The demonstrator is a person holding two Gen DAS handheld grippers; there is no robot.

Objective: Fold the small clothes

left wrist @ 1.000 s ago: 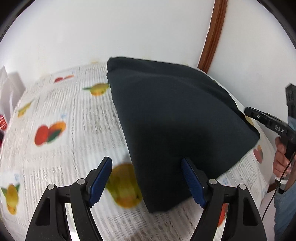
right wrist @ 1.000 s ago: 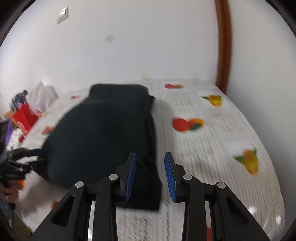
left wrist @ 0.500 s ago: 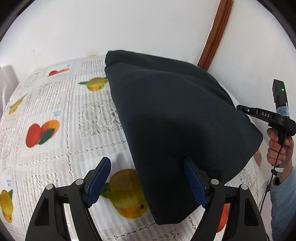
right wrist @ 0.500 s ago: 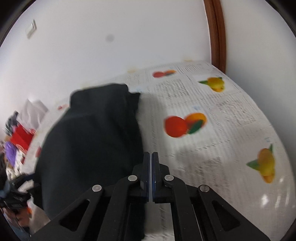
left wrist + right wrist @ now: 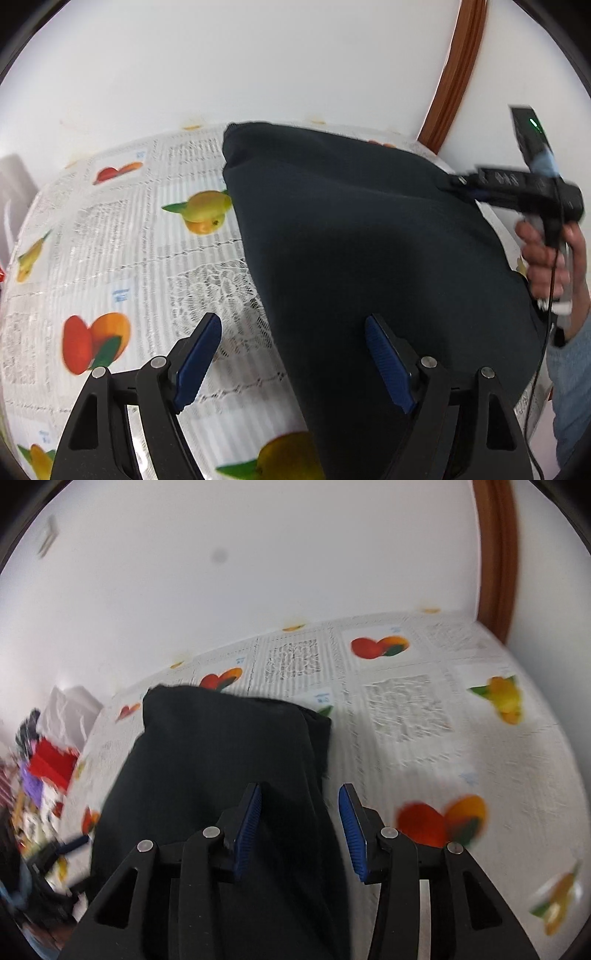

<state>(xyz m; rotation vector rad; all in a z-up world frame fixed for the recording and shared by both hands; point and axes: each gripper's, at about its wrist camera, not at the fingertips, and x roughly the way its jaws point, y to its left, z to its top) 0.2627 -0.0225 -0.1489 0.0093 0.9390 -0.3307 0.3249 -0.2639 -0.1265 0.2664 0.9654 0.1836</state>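
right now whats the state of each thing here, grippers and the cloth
left gripper: open, holding nothing, its right finger over the garment edge
right gripper: open, holding nothing, straddling the garment's right edge
dark garment: folded, lying flat on the tablecloth
fruit-print tablecloth: spread flat under the garment

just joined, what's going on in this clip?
A person with a handheld gripper in each hand is folding a dark garment on a table with a fruit-print tablecloth. Both grippers are open right now and neither holds the cloth. The left gripper hovers over the garment's near edge. The right gripper straddles the opposite edge, apparently ready to pinch. The garment lies in a rough folded block, so folding looks partway done.
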